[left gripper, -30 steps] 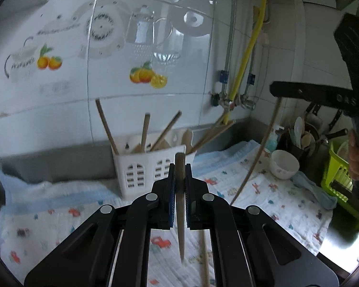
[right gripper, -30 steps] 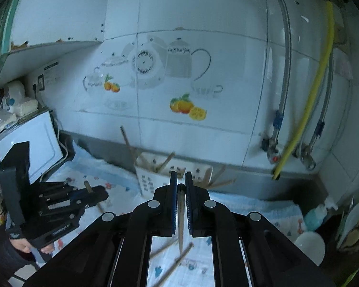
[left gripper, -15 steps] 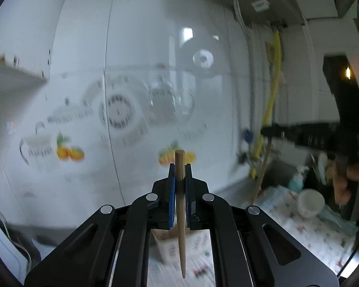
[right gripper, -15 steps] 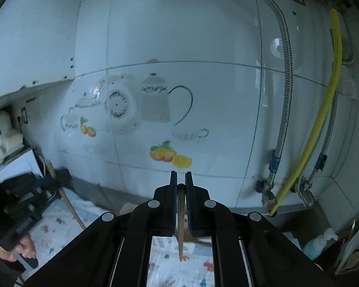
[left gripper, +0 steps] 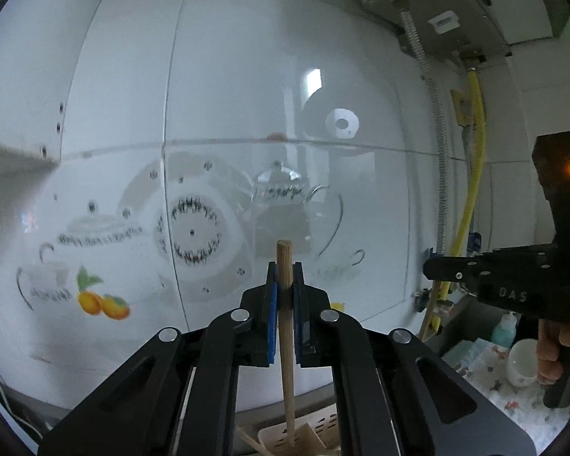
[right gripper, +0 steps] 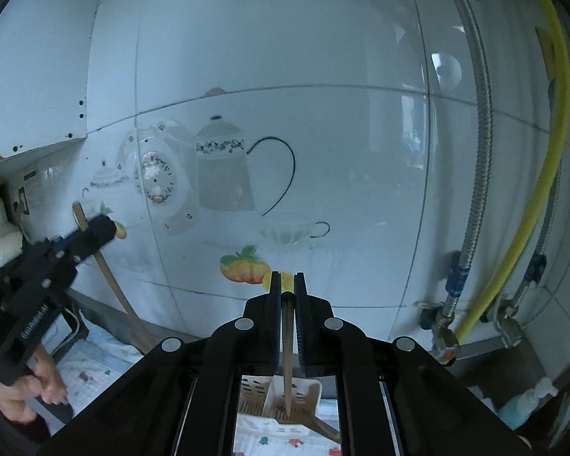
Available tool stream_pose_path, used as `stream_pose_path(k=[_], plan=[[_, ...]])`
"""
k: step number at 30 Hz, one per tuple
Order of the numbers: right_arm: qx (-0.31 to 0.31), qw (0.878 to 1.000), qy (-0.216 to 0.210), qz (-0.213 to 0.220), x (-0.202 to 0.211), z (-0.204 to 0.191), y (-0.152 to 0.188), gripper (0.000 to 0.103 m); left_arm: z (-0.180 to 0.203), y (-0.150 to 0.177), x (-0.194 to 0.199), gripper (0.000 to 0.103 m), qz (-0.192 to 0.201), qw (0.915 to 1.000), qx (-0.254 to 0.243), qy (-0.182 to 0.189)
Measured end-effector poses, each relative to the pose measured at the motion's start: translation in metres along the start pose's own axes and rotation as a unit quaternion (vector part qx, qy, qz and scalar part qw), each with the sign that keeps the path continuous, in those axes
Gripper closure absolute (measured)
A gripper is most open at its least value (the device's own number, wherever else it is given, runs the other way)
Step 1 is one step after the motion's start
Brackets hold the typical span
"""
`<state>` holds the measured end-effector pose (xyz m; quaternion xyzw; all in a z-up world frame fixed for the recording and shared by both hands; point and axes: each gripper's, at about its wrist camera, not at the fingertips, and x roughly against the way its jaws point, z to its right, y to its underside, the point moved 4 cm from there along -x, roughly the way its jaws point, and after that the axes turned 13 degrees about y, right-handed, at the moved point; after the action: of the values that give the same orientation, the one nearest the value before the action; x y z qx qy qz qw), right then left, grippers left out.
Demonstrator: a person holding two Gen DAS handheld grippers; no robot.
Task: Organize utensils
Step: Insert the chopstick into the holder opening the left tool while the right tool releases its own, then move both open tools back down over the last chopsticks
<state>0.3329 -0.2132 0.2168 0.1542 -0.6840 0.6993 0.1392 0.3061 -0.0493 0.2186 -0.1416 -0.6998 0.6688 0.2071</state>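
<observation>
Change since earlier frame: both grippers had risen from the patterned cloth to face the tiled wall, and the utensil basket had slid from mid-view to the bottom edge.
Left gripper [left gripper: 284, 285]: clamped shut on one wooden chopstick [left gripper: 286, 338], held upright, its blunt end above the blue pads [left gripper: 271, 315] and its thin end over the basket.
Right gripper [right gripper: 287, 296]: closed on a second chopstick [right gripper: 287, 361], darker and thinner, pointing down at the basket.
Chopsticks gripped: two, one per gripper.
White slotted utensil basket [right gripper: 281, 399]: below both grippers, against the wall, with wooden handles leaning in it; their number was unclear.
Writing: "DAS" on the right gripper body as seen from the left wrist camera [left gripper: 513, 294]; a white word along the left gripper body in the right wrist view [right gripper: 34, 323], too blurred to read.
Hands: two, one on each gripper grip [left gripper: 551, 357] [right gripper: 26, 391].
Wall tiles [right gripper: 323, 133]: printed teapot, plate, cups and fruit.
Hoses: one yellow hose [right gripper: 528, 205] and two braided metal ones beside it.
White cup [left gripper: 522, 363]: one, on the printed cloth [left gripper: 505, 399].
Blue bottle [left gripper: 505, 325]: one, behind the cup.
</observation>
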Motion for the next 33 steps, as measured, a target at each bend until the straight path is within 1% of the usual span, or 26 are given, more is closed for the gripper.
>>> stream_pose_path(k=[5,7,11,12,14,16,17,18,22,24,26,29,31,33], plan=[[0.002,1.000,-0.005,-0.013,-0.017,-0.002,0.013,0.096,-0.012,0.024,-0.016,0.098,-0.020,0.9996,0.022,-0.001],[0.001,1.000,-0.009,-0.022,-0.022,-0.002,0.019,0.096,-0.016,0.034,-0.020,0.098,-0.032,0.9988,0.037,0.006],[0.002,0.999,-0.014,-0.037,-0.029,-0.004,0.032,0.096,-0.018,0.042,-0.025,0.097,-0.049,0.9980,0.041,0.004],[0.002,0.999,-0.014,-0.038,-0.029,-0.005,0.033,0.095,-0.017,0.043,-0.025,0.094,-0.052,0.9978,0.042,0.005],[0.003,0.999,-0.013,-0.039,-0.028,-0.004,0.036,0.091,-0.015,0.044,-0.025,0.094,-0.056,0.9976,0.040,0.005],[0.006,0.999,-0.009,-0.038,-0.024,-0.002,0.036,0.090,-0.013,0.043,-0.024,0.094,-0.059,0.9975,0.038,0.007],[0.005,0.999,-0.009,-0.037,-0.021,-0.001,0.036,0.084,-0.013,0.043,-0.021,0.092,-0.059,0.9975,0.038,0.009],[0.005,0.999,-0.009,-0.035,-0.016,0.001,0.036,0.080,-0.012,0.041,-0.017,0.089,-0.058,0.9975,0.039,0.007],[0.007,1.000,-0.008,-0.028,0.011,0.008,0.037,0.080,-0.010,0.034,0.004,0.083,-0.050,0.9979,0.040,0.005],[0.010,0.999,-0.010,-0.030,0.030,0.010,0.043,0.080,-0.007,0.032,0.022,0.080,-0.046,0.9980,0.043,0.007],[0.012,0.999,-0.016,-0.035,0.050,0.011,0.055,0.080,-0.002,0.033,0.040,0.077,-0.044,0.9981,0.042,0.005],[0.016,0.999,-0.025,-0.045,0.076,0.011,0.074,0.080,0.007,0.042,0.068,0.073,-0.055,0.9975,0.043,0.007],[0.020,0.998,-0.029,-0.047,0.096,0.011,0.088,0.080,0.013,0.052,0.088,0.071,-0.060,0.9972,0.045,0.008],[0.015,0.998,-0.041,-0.053,0.119,0.013,0.102,0.080,0.018,0.062,0.108,0.069,-0.066,0.9965,0.050,0.009]])
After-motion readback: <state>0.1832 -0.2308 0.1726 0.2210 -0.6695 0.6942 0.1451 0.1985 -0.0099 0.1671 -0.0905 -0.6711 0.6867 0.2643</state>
